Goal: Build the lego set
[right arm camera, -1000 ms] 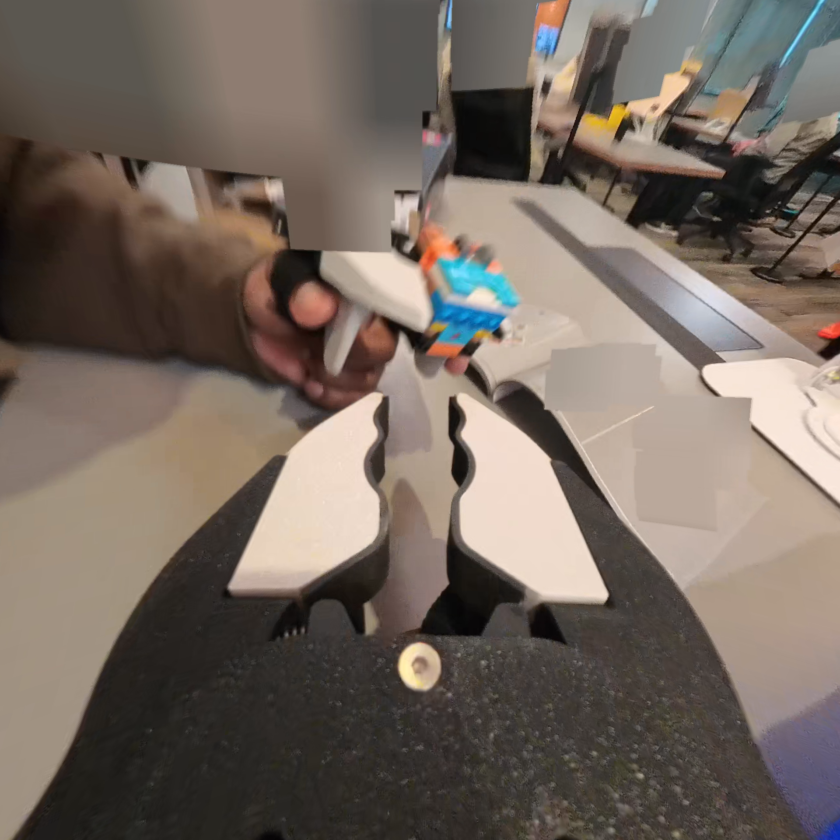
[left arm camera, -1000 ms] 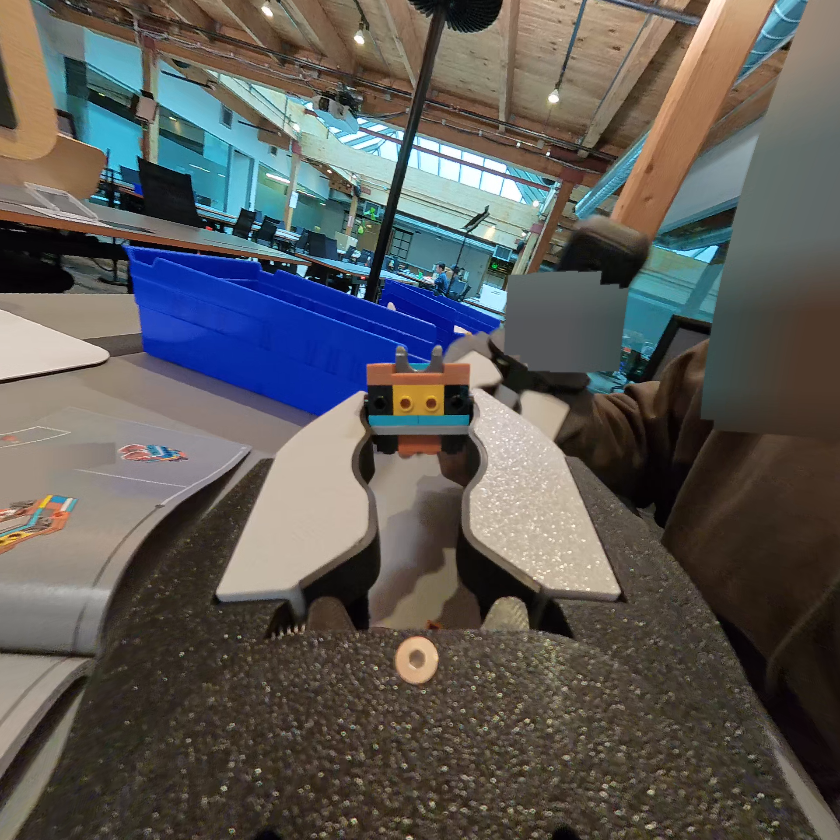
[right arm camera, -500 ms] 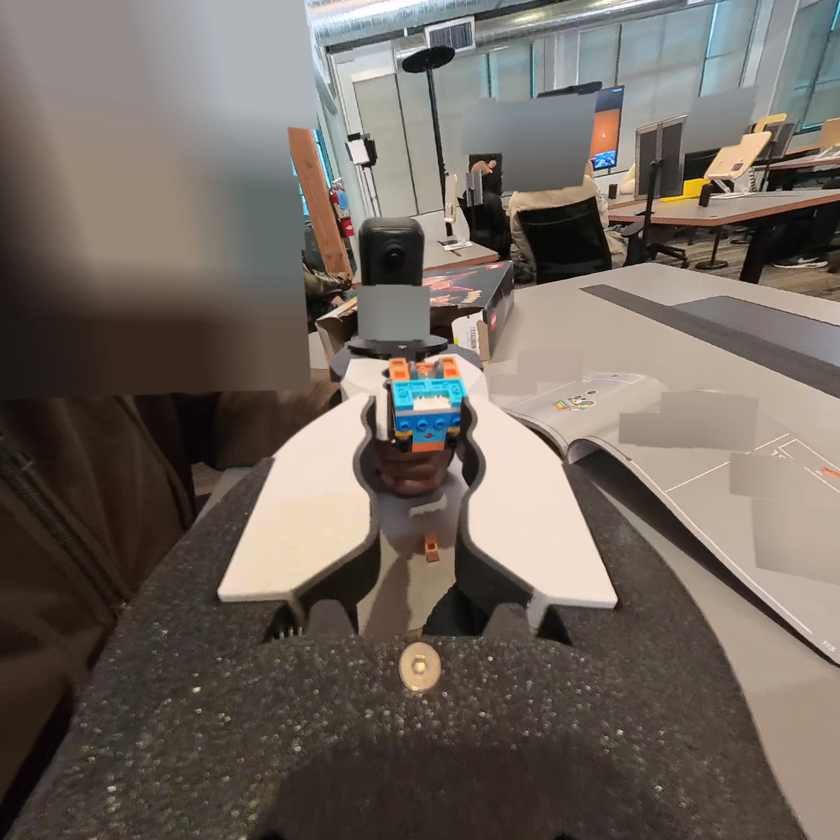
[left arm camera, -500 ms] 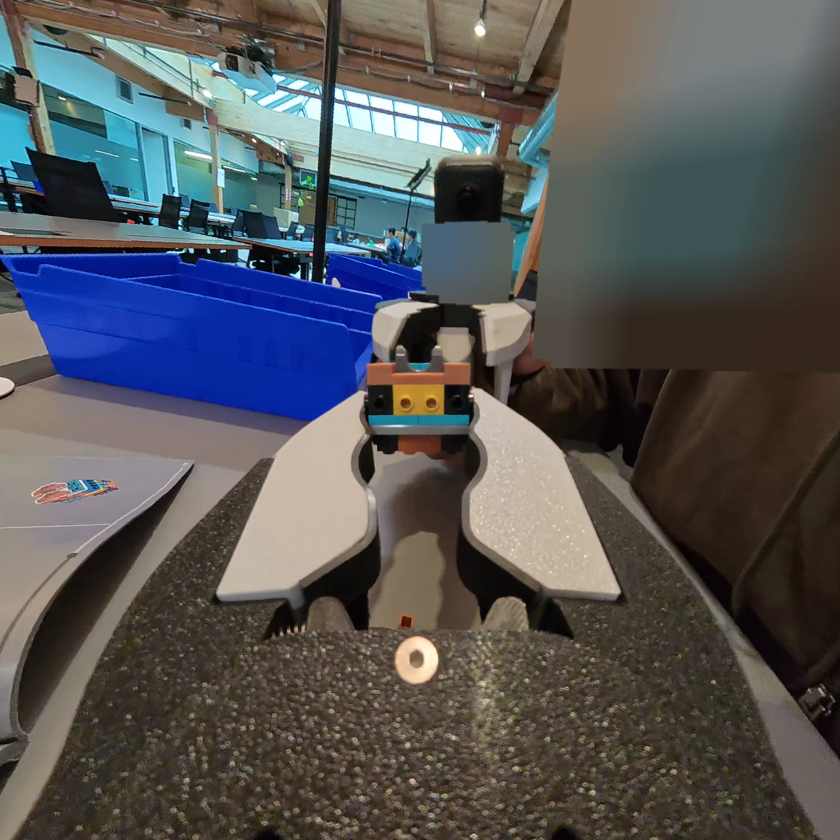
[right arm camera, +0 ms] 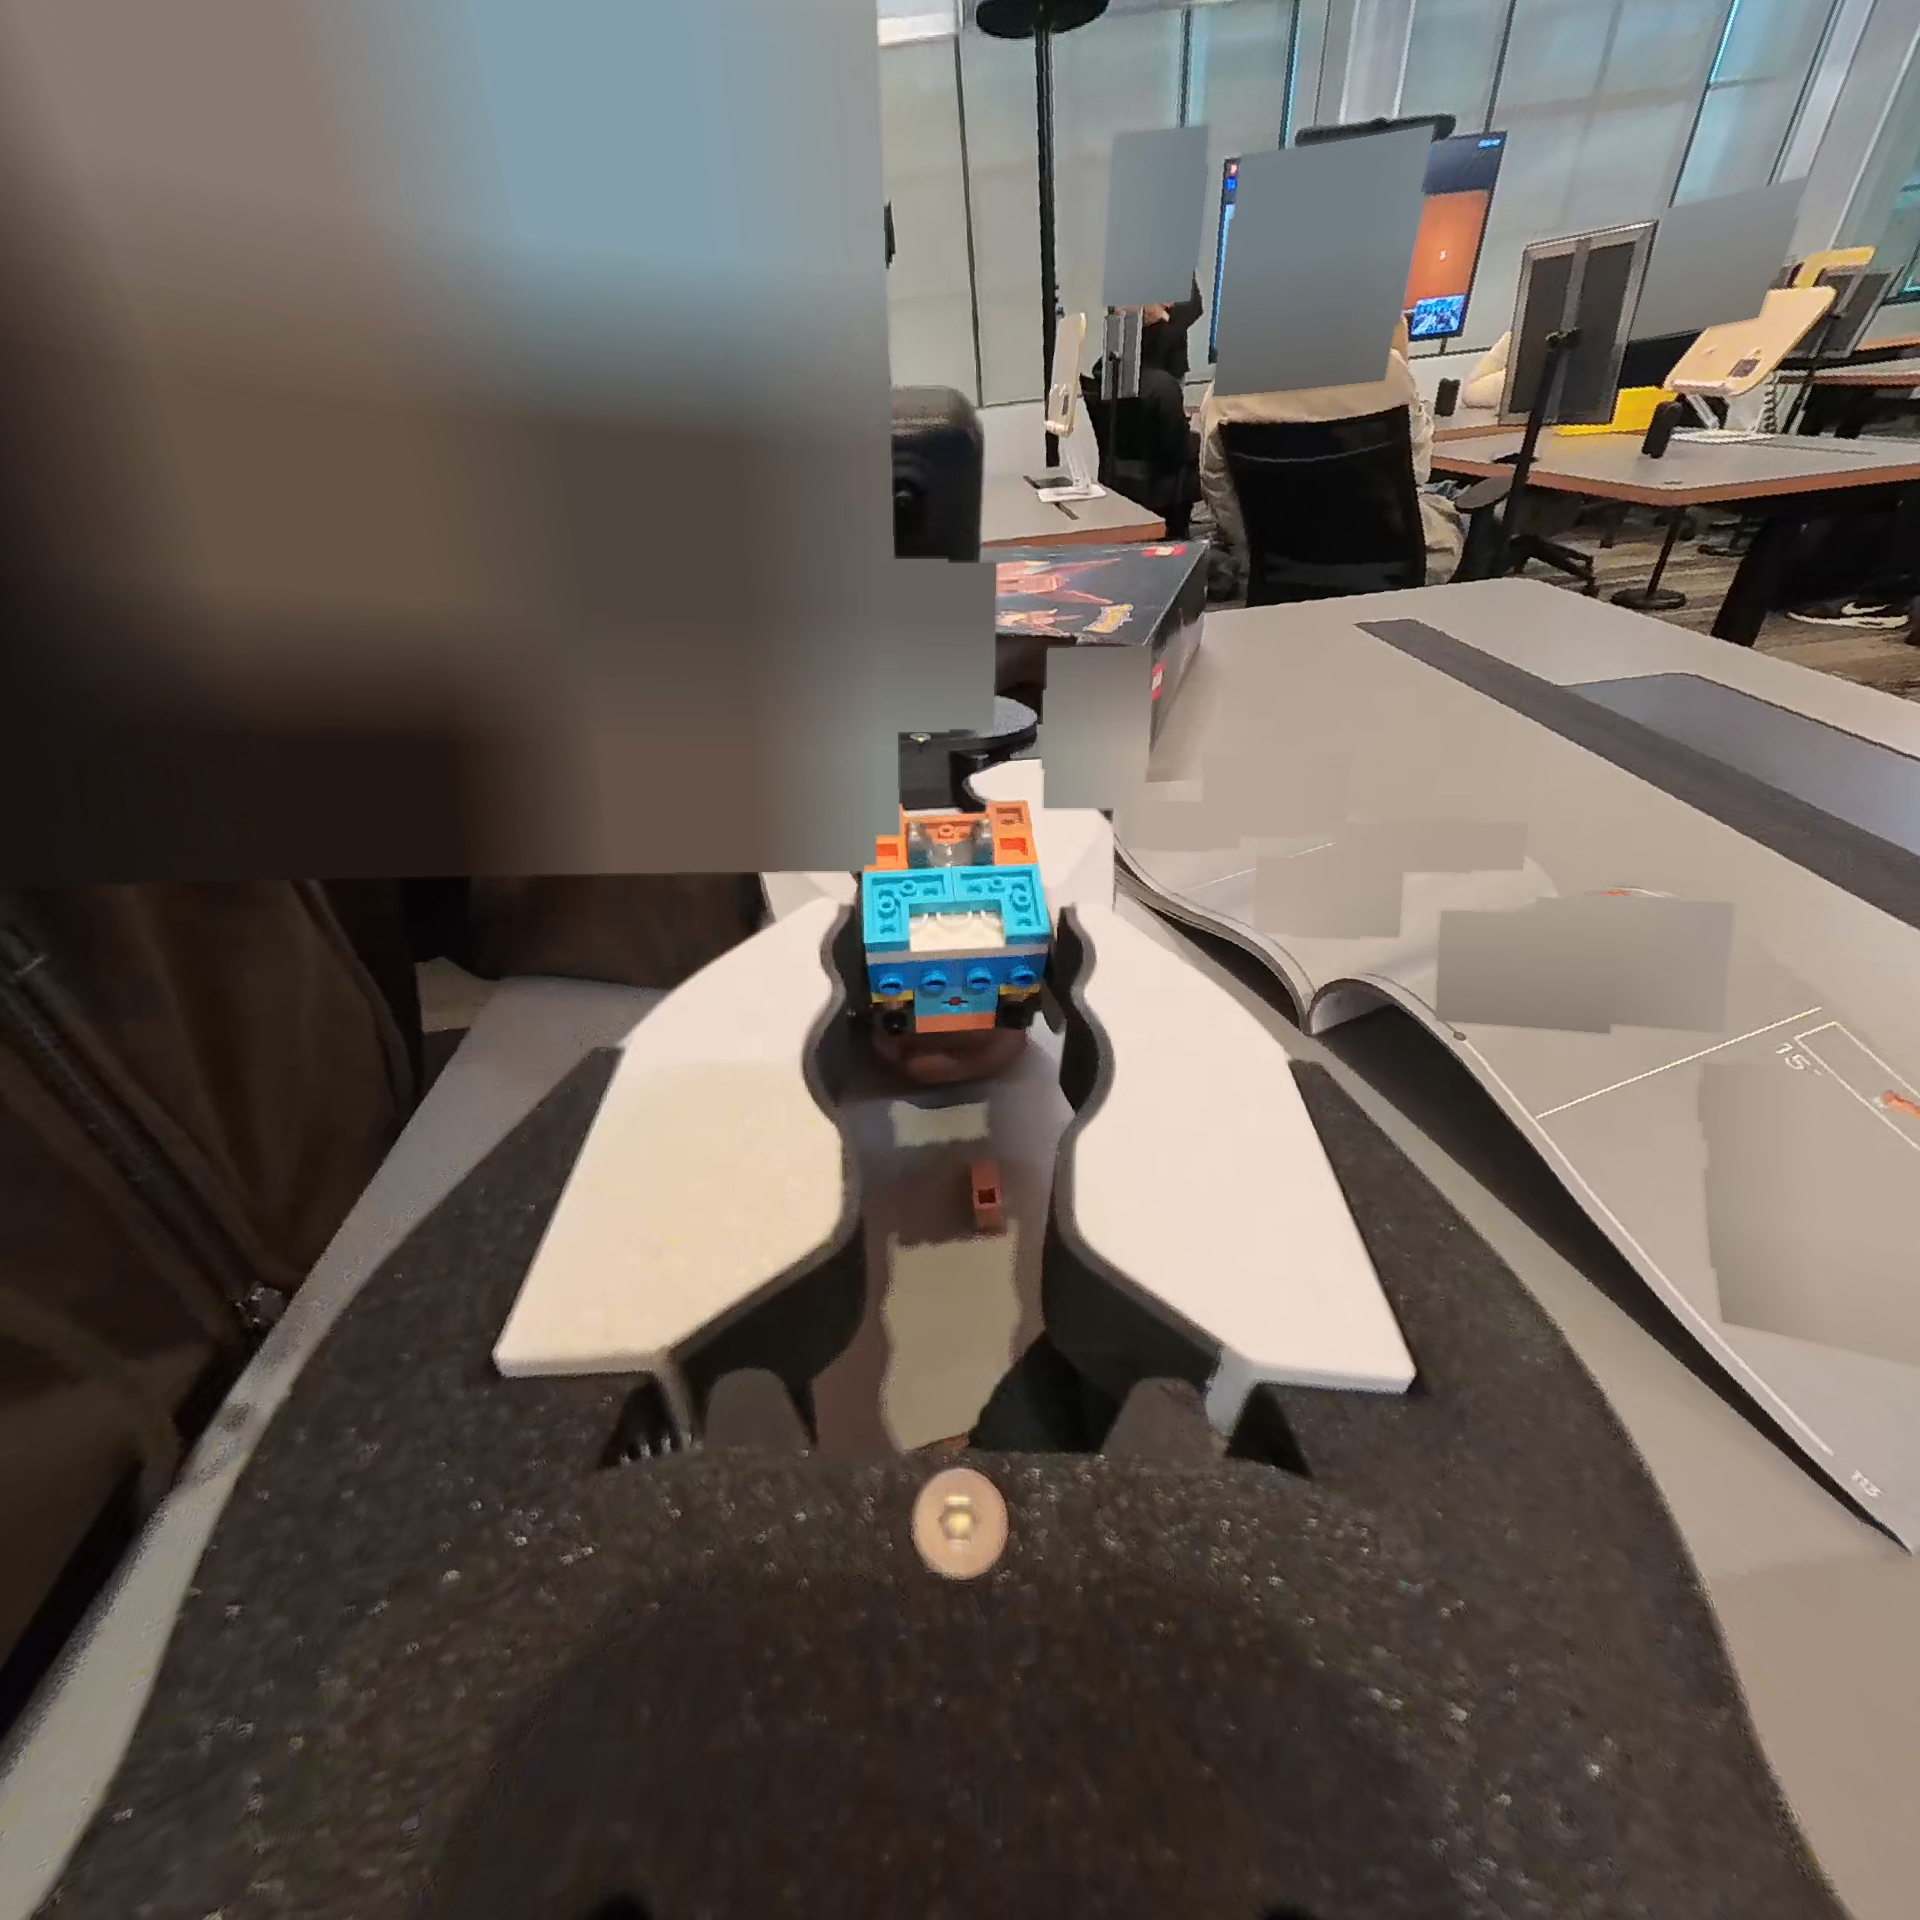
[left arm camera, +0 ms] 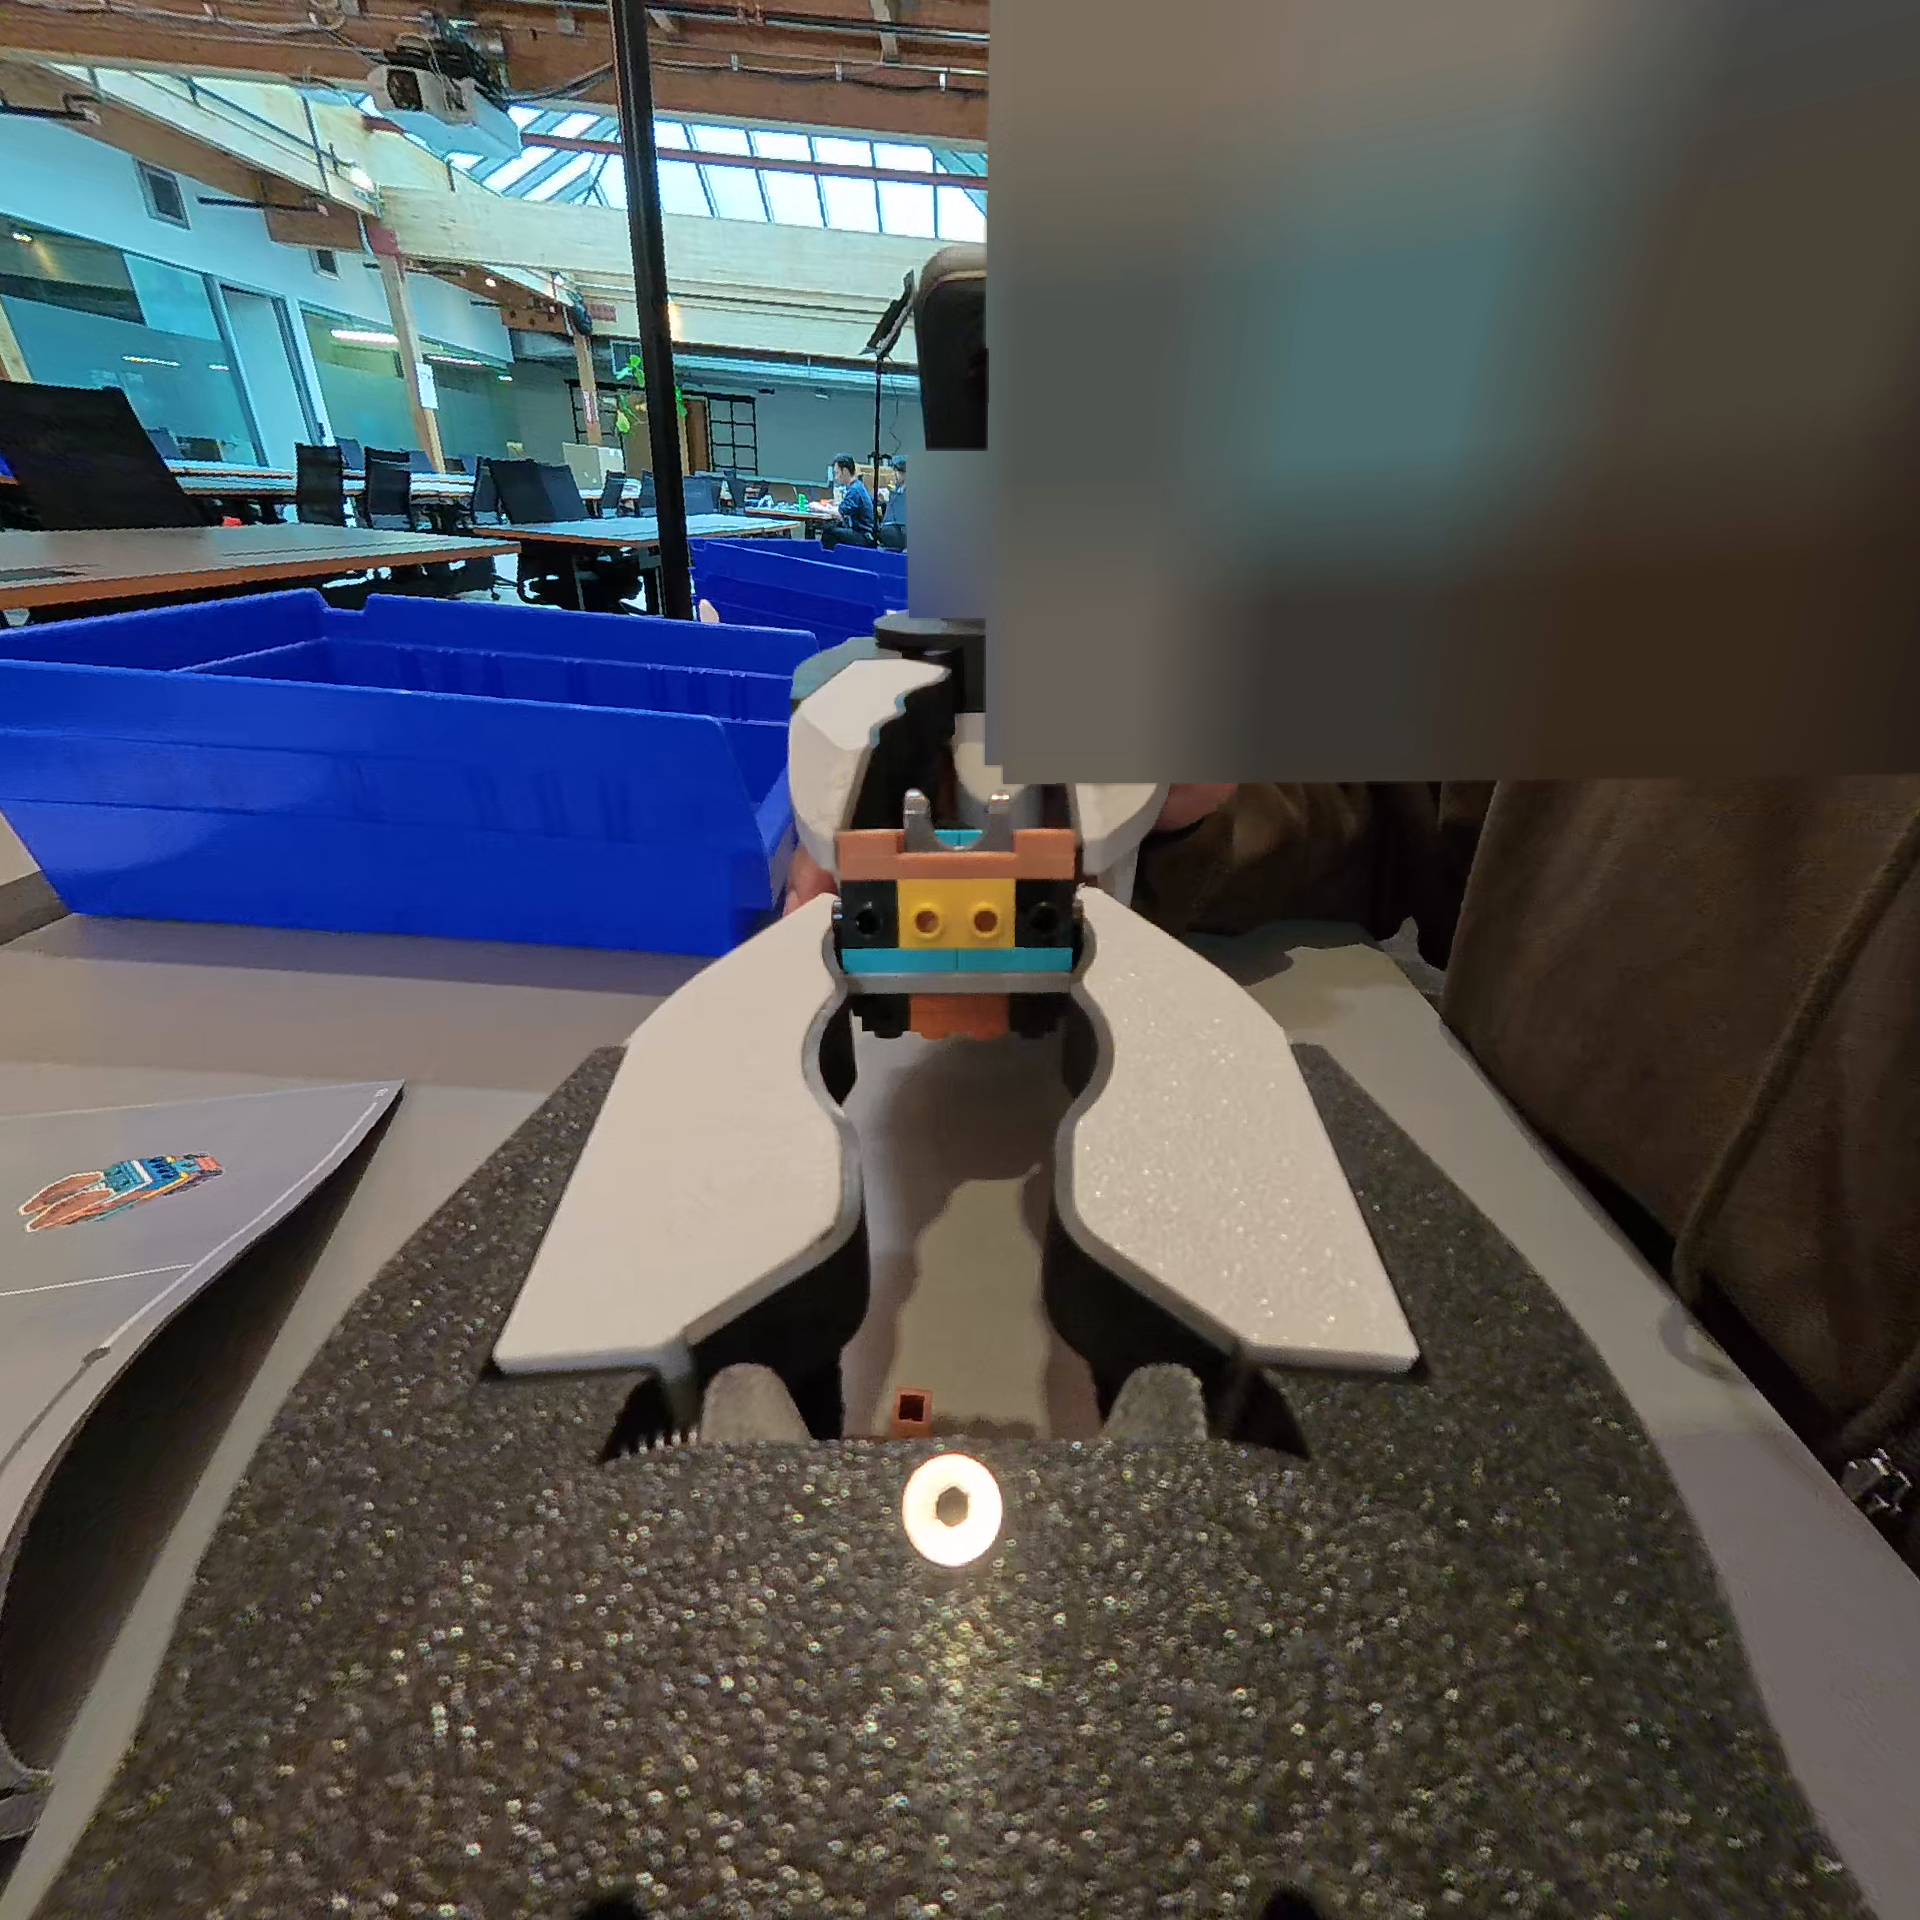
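1. While the small lego assembly (left arm camera: 956,914) is held above the grey table (left arm camera: 312,997), it is pinched at its sides between the tips of the left gripper (left arm camera: 956,940), whose jaws are closed on it.
2. In the left wrist view, an orange top, a yellow centre with black ends, a teal strip and an orange piece below are shown on the assembly.
3. In the right wrist view, the assembly (right arm camera: 954,935) is seen from its other side, with blue bricks around a white tile and orange pieces on top.
4. The right gripper (right arm camera: 951,971) is placed so that its tips flank the assembly; its jaws are spread, and whether the model is touched by them cannot be told.
5. A single small orange brick (right arm camera: 985,1197) is seen lying on the table between the right fingers, apart from the assembly.
6. An open instruction booklet (right arm camera: 1558,1091) is laid on the table, and a blue bin (left arm camera: 395,769) is set behind it in the left view.
7. A dark set box (right arm camera: 1101,608) is seen farther back on the table.
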Motion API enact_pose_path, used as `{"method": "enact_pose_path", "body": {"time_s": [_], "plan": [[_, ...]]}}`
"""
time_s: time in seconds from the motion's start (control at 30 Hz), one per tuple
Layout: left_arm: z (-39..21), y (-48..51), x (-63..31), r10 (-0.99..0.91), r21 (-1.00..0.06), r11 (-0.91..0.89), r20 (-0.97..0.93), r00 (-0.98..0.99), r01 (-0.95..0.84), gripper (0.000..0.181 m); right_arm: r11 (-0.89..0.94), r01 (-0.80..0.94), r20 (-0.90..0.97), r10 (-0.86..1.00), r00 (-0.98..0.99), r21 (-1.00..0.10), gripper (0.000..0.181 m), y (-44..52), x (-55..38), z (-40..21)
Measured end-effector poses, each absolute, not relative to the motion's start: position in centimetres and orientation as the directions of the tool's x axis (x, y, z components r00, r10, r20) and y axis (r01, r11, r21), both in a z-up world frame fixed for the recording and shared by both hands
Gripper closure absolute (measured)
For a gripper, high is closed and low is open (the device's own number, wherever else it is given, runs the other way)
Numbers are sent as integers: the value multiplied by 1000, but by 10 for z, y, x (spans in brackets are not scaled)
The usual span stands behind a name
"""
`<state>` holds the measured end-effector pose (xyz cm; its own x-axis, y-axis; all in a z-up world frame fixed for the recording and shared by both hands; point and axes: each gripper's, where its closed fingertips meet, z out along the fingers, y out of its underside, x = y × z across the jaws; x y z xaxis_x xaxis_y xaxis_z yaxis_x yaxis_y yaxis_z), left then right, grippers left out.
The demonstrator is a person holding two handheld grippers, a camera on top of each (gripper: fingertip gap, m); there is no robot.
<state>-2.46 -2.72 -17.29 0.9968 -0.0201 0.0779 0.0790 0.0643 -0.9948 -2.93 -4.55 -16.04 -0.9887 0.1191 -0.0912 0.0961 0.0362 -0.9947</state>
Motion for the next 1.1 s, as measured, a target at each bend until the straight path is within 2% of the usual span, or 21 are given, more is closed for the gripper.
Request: {"method": "enact_pose_path", "body": {"time_s": [0.6,0.83,1.1], "plan": [[-181,-26,-24,-32,-996,-11,87,996,86,143,106,75,-62,120,-991,-992,148,-45,-30,-167],[-198,-26,-20,-31,-989,-146,-21,999,-26,143,266,9,20,103,-994,-964,148,-43,-25,-182],[-205,-27,-21,-18,-969,-225,-100,995,-102,142,334,-7,43,102,-994,-943,148,-42,-24,-190]]}}
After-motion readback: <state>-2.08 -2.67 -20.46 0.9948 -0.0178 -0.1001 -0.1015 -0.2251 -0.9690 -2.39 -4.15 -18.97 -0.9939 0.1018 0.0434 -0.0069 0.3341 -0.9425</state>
